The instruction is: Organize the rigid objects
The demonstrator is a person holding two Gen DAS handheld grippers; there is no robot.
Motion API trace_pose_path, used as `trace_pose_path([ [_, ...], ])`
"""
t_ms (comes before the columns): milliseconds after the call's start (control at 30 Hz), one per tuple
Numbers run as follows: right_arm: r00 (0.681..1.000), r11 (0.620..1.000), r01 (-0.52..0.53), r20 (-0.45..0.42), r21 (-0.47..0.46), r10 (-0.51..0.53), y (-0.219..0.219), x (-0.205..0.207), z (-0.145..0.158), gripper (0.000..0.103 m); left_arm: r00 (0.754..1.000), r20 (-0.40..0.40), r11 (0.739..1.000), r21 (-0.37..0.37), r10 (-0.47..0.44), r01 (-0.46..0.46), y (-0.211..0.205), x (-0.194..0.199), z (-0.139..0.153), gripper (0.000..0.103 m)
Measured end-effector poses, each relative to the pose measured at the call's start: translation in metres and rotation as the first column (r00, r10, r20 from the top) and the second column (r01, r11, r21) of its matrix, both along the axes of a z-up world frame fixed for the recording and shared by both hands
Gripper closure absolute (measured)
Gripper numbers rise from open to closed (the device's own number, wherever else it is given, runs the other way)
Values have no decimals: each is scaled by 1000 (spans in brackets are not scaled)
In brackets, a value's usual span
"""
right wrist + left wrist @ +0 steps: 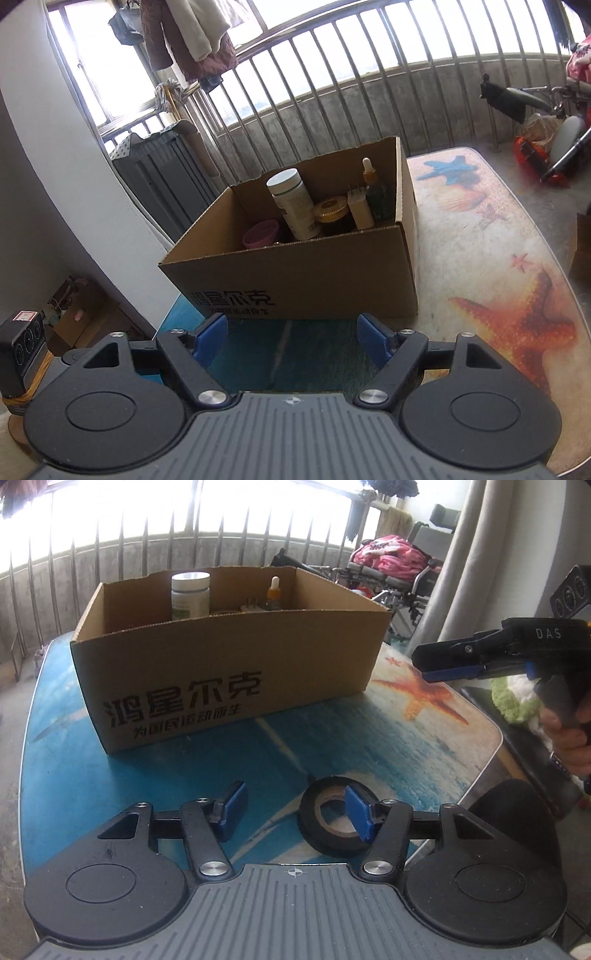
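A black tape roll [330, 843] lies flat on the sea-print table [406, 738], close in front of my left gripper [295, 806]. That gripper is open: its right pad [357, 818] stands over the roll's hole, and its left pad [233, 808] is well off to the roll's left. The open cardboard box [229, 664] stands behind, holding a white bottle [293, 206], a dropper bottle [375, 192], a gold-lidded jar [332, 210], a white plug [360, 206] and a pink bowl [260, 232]. My right gripper [291, 332] hangs open and empty before the box [295, 280], above the table's right side [421, 664].
A metal railing [332, 74] runs behind the table [480, 240]. A wheelchair with pink clothes [391, 557] and a curtain [461, 572] stand at the right. A dark cabinet [162, 177] is left of the box. A green and white fluffy thing [513, 698] lies off the table's right edge.
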State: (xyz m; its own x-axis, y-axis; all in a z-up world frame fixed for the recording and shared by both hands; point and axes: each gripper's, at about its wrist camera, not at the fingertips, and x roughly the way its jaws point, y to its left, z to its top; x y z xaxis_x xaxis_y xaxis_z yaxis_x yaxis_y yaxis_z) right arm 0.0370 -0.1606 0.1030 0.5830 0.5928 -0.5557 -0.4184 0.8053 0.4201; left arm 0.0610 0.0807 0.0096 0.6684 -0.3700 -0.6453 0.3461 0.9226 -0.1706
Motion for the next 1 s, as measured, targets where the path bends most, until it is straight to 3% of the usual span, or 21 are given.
trace_pose_path([
  [167,991,999,7,-132,37,-2,4,-7,-45,29,999,-1,995,81,-54,54,-21,3,-21,48],
  [233,983,999,2,-183,37,5,6,-7,-56,32,999,-20,997,66,-43,45,-23,8,-26,56],
  [400,981,999,18,-194,26,-13,4,-13,-67,32,999,-43,999,16,-31,31,-20,14,-30,85],
  [467,977,999,17,-214,38,-8,2,-13,-71,32,998,-54,1000,7,-28,28,-19,15,-29,86],
  [633,975,998,22,-222,58,-9,1,-14,-75,32,999,-6,997,69,-40,40,-28,6,-26,86],
  [1000,965,990,8,-262,139,29,0,-15,-79,32,996,63,997,56,-64,60,-38,-1,-6,86],
])
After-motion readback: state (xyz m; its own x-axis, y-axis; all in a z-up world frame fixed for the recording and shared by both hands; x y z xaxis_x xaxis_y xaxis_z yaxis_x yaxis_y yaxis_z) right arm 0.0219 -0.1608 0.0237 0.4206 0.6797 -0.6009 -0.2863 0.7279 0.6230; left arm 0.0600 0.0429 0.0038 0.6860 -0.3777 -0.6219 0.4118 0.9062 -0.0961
